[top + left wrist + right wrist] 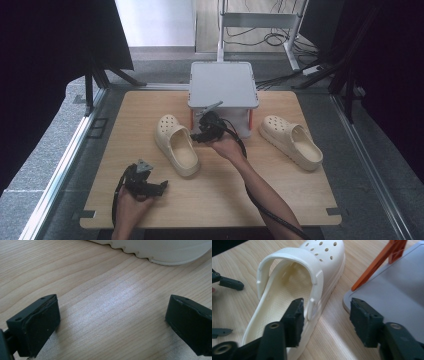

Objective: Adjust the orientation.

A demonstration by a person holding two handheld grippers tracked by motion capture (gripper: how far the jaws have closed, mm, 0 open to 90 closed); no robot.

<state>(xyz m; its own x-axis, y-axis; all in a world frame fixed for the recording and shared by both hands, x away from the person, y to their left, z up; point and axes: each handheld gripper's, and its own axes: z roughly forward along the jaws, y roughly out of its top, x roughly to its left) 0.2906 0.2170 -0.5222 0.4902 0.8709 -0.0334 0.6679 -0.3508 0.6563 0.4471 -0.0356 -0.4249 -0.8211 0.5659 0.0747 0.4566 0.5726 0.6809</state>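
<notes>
Clog (pixel 177 146), cream, lay on wooden table (pixel 150 200) left of centre, toe w/ holes pointing away from person, heel end toward them. Strap was folded fwd over the upper. Second clog (pixel 293 142) sat well apart at right, angled, nothing touching it. Grey shelf unit (pixel 223 85) w/ orange legs stood at far-centre of table, between the two shoes but further back.

Right gripper (pixel 200 134) was at clog's right side, near strap pivot, just in front of shelf unit. In right gripper view: right gripper (pixel 325 317) had one jaw inside the shoe opening, close against the side wall by the strap rivet; other jaw outside, over bare wood next to the shelf's bottom board (pixel 392 295). Jaws abt half open, gap betw outer pad and shoe wall, so no clamp yet. Clog (pixel 287 297) wall betw jaws, not squeezed.

Left gripper (pixel 159 187) rested low at near-left of table, held in left hand (pixel 131 202), short of clog's heel. In left gripper view: left gripper (pixel 112 322) jaws wide apart, bare wood betw them; clog's ridged sole edge (pixel 162 252) ahead, apart from jaws.
</notes>
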